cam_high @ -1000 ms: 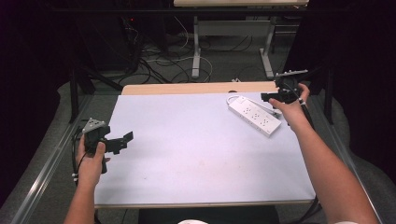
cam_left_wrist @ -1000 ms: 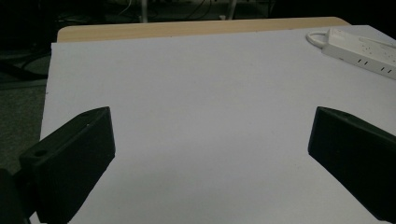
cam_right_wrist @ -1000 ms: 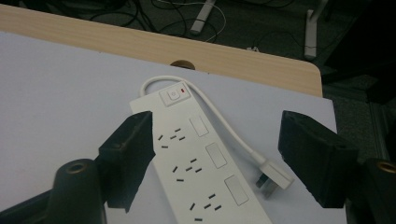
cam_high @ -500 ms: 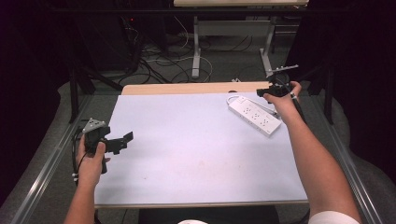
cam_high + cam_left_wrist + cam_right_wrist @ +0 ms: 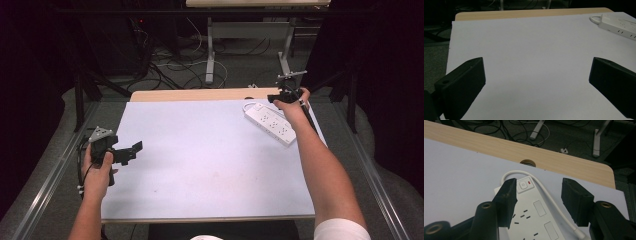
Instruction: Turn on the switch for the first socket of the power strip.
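The right gripper [image 5: 537, 200] hovers over the far end of the white plastic power strip [image 5: 270, 123], its 2 black jaws spread wide with nothing between them. In the right gripper view the jaws straddle the strip's square power switch with its small red light [image 5: 524, 185], so the step in hand looks like the approach to that switch end, either to press the button or to grip the strip's body. The strip lies at an angle on the far right part of the pale grey table mat [image 5: 210, 150], near the wooden table edge [image 5: 200, 94], with its white cord [image 5: 544, 190] looping out of the switch end and back along the strip's side.

The next move probably calls for lowering the jaws squarely onto the switch end, keeping the right-hand jaw off the cord, which runs just inside it and could get caught.

The left gripper [image 5: 131, 151] rests well apart at the near left of the mat, jaws wide open and holding nothing. A round cable hole [image 5: 527, 162] sits in the wood just beyond the strip.
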